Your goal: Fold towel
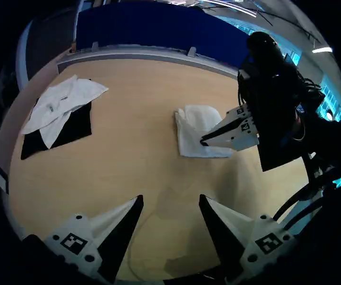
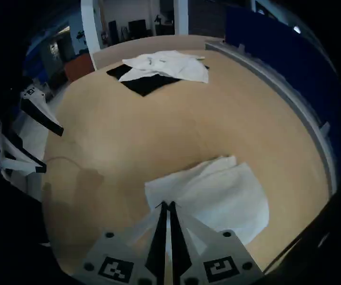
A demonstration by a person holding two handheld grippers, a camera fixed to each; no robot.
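A white towel (image 1: 196,126) lies folded into a small, slightly rumpled rectangle on the wooden table, right of centre in the left gripper view. My right gripper (image 1: 202,141) reaches in from the right, its tips down on the cloth. In the right gripper view the towel (image 2: 218,190) spreads just ahead, and the right gripper (image 2: 166,204) is shut with its tips pinching the towel's near left edge. My left gripper (image 1: 170,198) hovers open over bare table, well short of the towel, with nothing between its fingers. It also appears far left as the left gripper (image 2: 39,135).
A loose white cloth (image 1: 63,102) lies over a black cloth (image 1: 73,128) at the table's far left corner; both appear again as the white cloth (image 2: 168,64) and black cloth (image 2: 141,83). A blue partition (image 1: 160,28) backs the table. A thin cable (image 2: 61,159) crosses the near tabletop.
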